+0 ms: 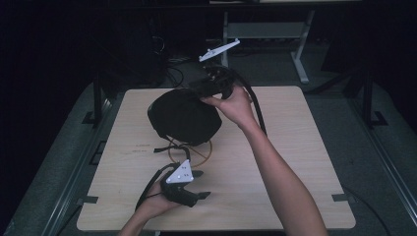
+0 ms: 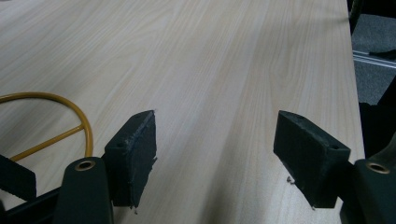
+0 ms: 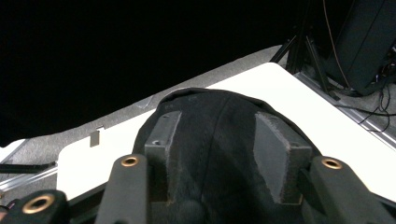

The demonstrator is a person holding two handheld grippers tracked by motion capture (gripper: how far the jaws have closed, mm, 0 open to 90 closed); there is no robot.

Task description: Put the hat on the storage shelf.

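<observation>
Found black cap (image 1: 184, 115) left of centre on the table (image 1: 295, 162), toward the far side, resting over a yellow wire stand (image 1: 204, 155). Reached right tongs (image 1: 212, 87) in at the cap's far right edge. Saw pads on either side of a bulge of cap fabric in the right gripper view; couldn't tell whether actually clenched or just straddling. Judged the step as taking hold of the cap. Needed a bite on a good fold of cloth, not skin-deep, and a straight lift so the stand didn't drag or tip.

Held left tongs (image 1: 202, 184) released, wide apart, over bare wood at the near side, just beside the stand ring. Could have steadied the stand. Trailed right-hand cable close to the cap, a possible snag. Spotted a desk frame (image 1: 300, 54) beyond the table, well apart.
</observation>
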